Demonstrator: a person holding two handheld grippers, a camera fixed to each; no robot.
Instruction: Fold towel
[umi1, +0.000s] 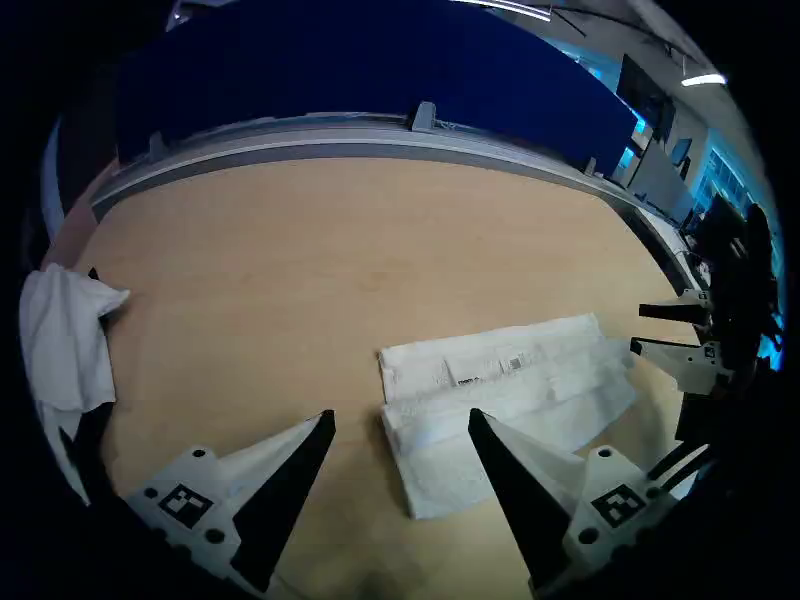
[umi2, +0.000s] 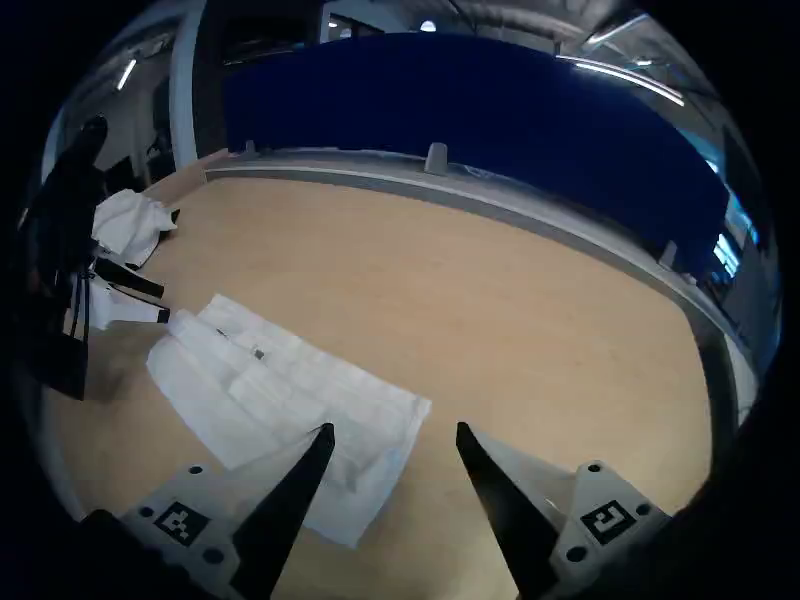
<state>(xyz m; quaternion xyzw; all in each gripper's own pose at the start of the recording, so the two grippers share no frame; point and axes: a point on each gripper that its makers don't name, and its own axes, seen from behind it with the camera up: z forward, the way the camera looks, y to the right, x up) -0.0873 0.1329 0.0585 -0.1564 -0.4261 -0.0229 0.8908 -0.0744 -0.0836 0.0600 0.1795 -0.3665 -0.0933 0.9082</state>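
Left gripper view shows a label (umi1: 482, 372) on the towel (umi1: 560, 395), print seemingly unreadable.

Left gripper (umi1: 400, 414) and right gripper (umi2: 395, 427) both hover, jaws apart

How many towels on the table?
2. A flat folded towel lies mid-table, towards the near edge. A crumpled towel sits at the table's left end, as seen in the left gripper view. Others may lie outside the views.
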